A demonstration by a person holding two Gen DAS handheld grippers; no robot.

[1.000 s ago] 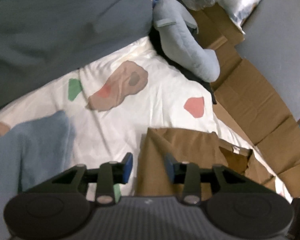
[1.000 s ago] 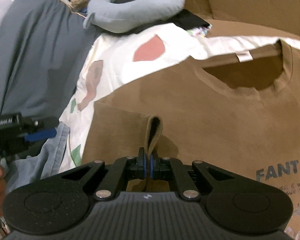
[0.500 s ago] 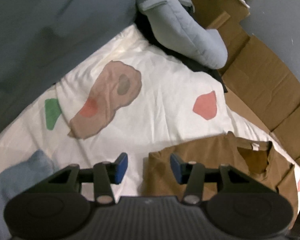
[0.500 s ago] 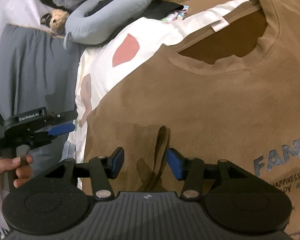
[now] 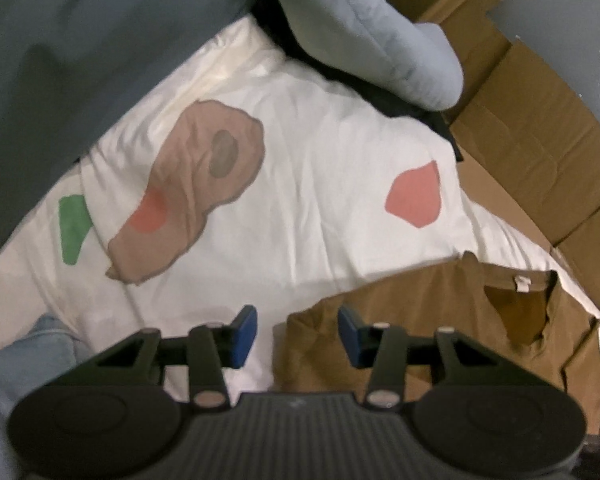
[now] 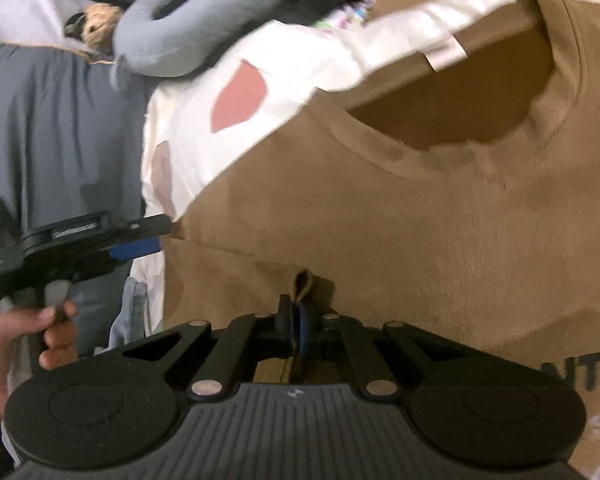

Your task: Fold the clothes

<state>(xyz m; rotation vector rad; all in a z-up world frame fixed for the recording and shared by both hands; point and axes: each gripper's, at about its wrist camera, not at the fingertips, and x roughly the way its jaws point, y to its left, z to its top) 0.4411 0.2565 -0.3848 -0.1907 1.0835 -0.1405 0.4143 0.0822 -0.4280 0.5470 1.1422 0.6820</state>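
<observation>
left wrist view, left to right: light blue garment at lower left edge. grey blanket fills upper left. white sheet with brown, green and red patches across the middle. left gripper at bottom centre, jaws partway apart and closing; the corner of the brown t-shirt lies below and between the blue pads, pads not touching it. blue-grey neck pillow at top centre. flattened cardboard along the right.

right wrist view, left to right: a hand at lower left grips the left gripper's handle; that gripper reaches toward the shirt's left edge, contact unclear. grey blanket behind it. small plush toy and neck pillow at upper left. right gripper at bottom centre, jaws pinched together on a raised fold of the brown t-shirt. shirt fills centre and right, neck opening at upper right, printed letters at lower right edge.
</observation>
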